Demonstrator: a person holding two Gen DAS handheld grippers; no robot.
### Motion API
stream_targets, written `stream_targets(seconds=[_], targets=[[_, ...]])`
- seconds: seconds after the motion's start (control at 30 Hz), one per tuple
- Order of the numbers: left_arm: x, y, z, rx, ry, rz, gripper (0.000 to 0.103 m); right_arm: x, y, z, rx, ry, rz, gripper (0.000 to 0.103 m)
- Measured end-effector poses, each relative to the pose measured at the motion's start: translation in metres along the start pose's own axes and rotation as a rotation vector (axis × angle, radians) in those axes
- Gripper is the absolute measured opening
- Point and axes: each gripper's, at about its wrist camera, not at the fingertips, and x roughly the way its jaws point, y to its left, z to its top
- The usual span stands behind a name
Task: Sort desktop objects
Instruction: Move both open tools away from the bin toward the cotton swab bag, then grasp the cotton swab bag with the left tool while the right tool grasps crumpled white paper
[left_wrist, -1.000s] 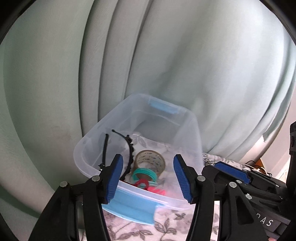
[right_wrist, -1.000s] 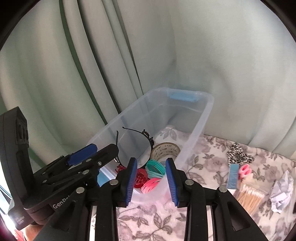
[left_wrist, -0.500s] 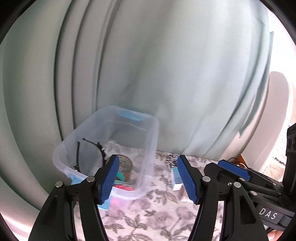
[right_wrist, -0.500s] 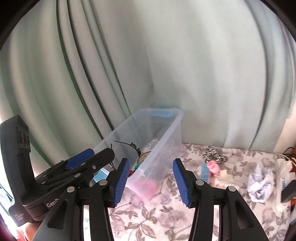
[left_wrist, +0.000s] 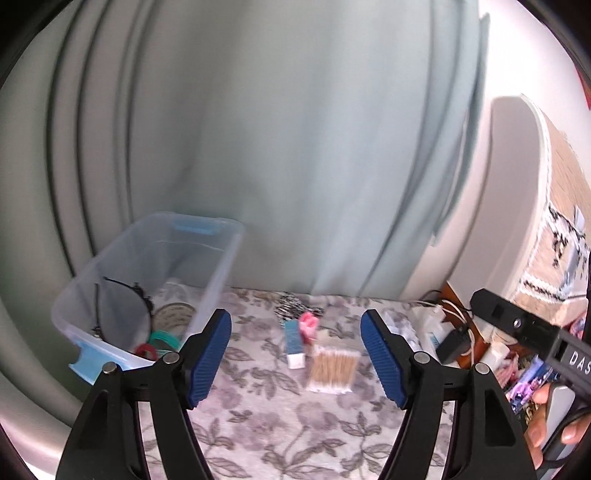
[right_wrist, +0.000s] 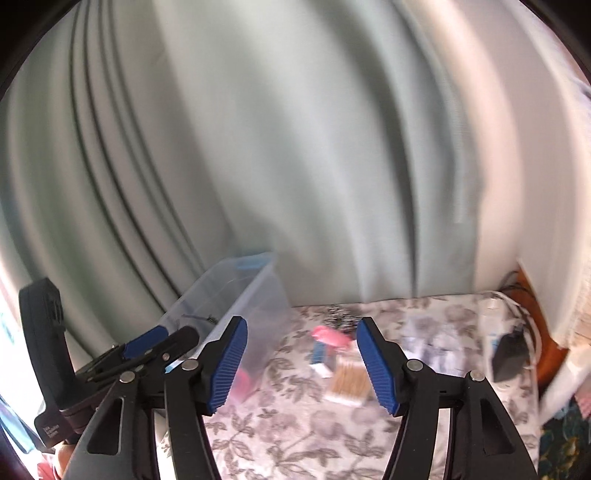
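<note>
A clear plastic bin (left_wrist: 221, 273) with blue handles stands at the left on the floral cloth; it holds a black headband (left_wrist: 136, 291), a tape roll (left_wrist: 173, 314) and teal and red rings. On the cloth lie a cotton swab pack (left_wrist: 332, 365), a blue-and-white tube (left_wrist: 293, 339), a pink clip (left_wrist: 308, 326) and a leopard scrunchie (left_wrist: 293, 308). My left gripper (left_wrist: 295, 354) is open and empty, above the cloth in front of these items. My right gripper (right_wrist: 301, 360) is open and empty; the bin (right_wrist: 258, 295), swab pack (right_wrist: 349, 382) and pink clip (right_wrist: 328, 336) show blurred beyond it.
A pale green curtain (left_wrist: 295, 147) hangs behind the table. Crumpled paper (left_wrist: 400, 325), a white power strip and a black adapter (left_wrist: 452, 341) with cables lie at the right edge. The left gripper's body (right_wrist: 55, 350) shows at the right wrist view's left.
Both grippers have pulled back from the bin and swung right, so the loose items on the cloth now lie ahead. Both jaws have opened wider.
</note>
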Motion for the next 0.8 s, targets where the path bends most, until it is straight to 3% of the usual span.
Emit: stream_targets(seconds=[0.43, 0.8], targets=[[0.055, -0.032, -0.048, -0.017, 0.165, 0.010, 0.074, -0.003, -0.088, -0.031, 0.160, 0.060, -0.067, 0.066], [0.095, -0.035, -0.082, -0.033, 0.268, 0.010, 0.074, 0.038, -0.122, -0.063, 0.210, 0.171, -0.079, 0.066]])
